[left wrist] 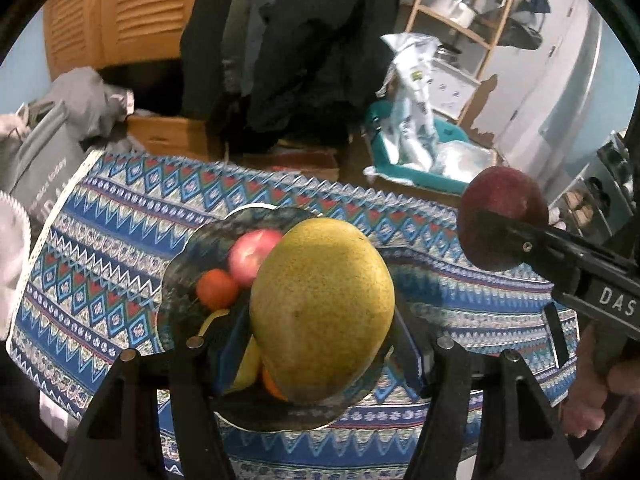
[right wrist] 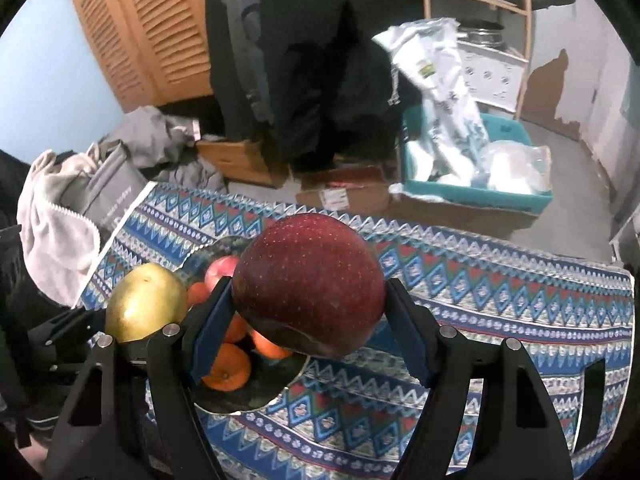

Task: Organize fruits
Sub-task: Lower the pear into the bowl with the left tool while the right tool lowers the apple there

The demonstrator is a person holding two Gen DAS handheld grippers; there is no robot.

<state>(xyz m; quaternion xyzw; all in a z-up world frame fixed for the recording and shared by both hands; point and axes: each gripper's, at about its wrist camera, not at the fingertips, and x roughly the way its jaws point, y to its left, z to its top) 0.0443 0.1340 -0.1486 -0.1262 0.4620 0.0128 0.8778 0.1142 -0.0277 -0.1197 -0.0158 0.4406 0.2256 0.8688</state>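
Observation:
My left gripper [left wrist: 320, 344] is shut on a yellow-green mango [left wrist: 322, 304] and holds it above the dark glass fruit plate [left wrist: 180, 280]. The plate holds a pink apple [left wrist: 254, 254], a small orange fruit [left wrist: 216, 289] and a banana [left wrist: 248, 364]. My right gripper [right wrist: 308, 328] is shut on a dark red apple [right wrist: 310, 280], held above the plate's right side. In the right wrist view the mango [right wrist: 146, 302] shows at the left, with several oranges [right wrist: 228, 366] and the pink apple [right wrist: 220, 270] on the plate [right wrist: 256, 392]. The red apple [left wrist: 502, 220] also shows at the right of the left wrist view.
The plate sits on a table with a blue patterned cloth [right wrist: 480, 300]. Beyond the far edge are cardboard boxes [right wrist: 344, 190], a teal bin [right wrist: 472, 192] with plastic bags, hanging dark clothes [right wrist: 304, 60] and a grey bag [left wrist: 44, 160] at the left.

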